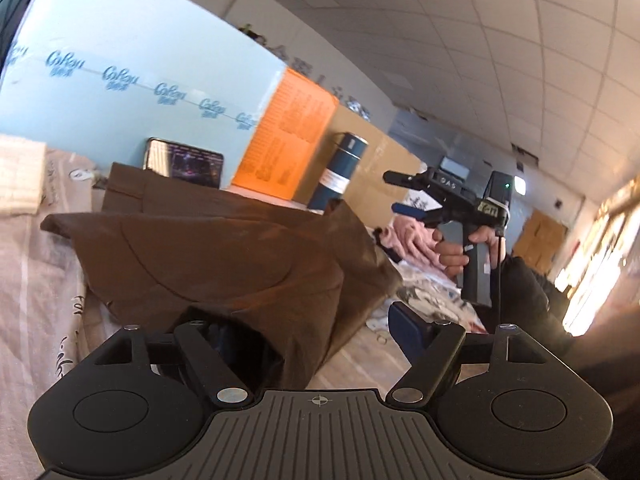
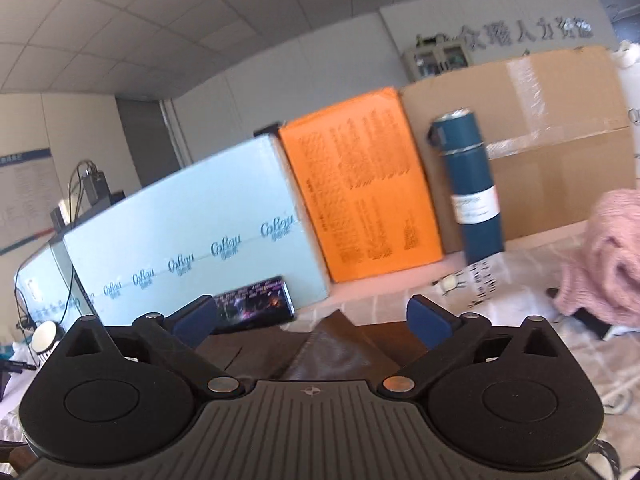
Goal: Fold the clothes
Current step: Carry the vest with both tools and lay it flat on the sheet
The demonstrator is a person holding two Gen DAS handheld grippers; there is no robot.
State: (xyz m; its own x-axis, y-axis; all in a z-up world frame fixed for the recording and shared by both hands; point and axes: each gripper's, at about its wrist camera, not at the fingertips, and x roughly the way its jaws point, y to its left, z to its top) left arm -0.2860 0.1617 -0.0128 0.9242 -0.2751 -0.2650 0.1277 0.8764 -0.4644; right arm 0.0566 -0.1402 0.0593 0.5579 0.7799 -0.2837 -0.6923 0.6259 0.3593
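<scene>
The brown garment (image 1: 224,256) is lying bunched on the pale printed sheet (image 1: 36,320), in front of the orange box (image 1: 292,144). My left gripper (image 1: 312,332) is spreading wide over its near fold; my right gripper (image 2: 316,320) is hovering above it, fingers parted and gripping nothing.

Bright daylight, window glare, motion blur.

1. Right gripper (image 2: 312,322) spread wide, blue fingertips (image 2: 430,326) well apart, nothing between them.
2. Brown garment (image 2: 332,350) just below the fingers, a raised fold at centre.
3. Teal flask (image 2: 470,184) upright before a cardboard box (image 2: 560,140); orange board (image 2: 360,184) beside it.
4. Pink knit (image 2: 608,256) at right edge.
</scene>
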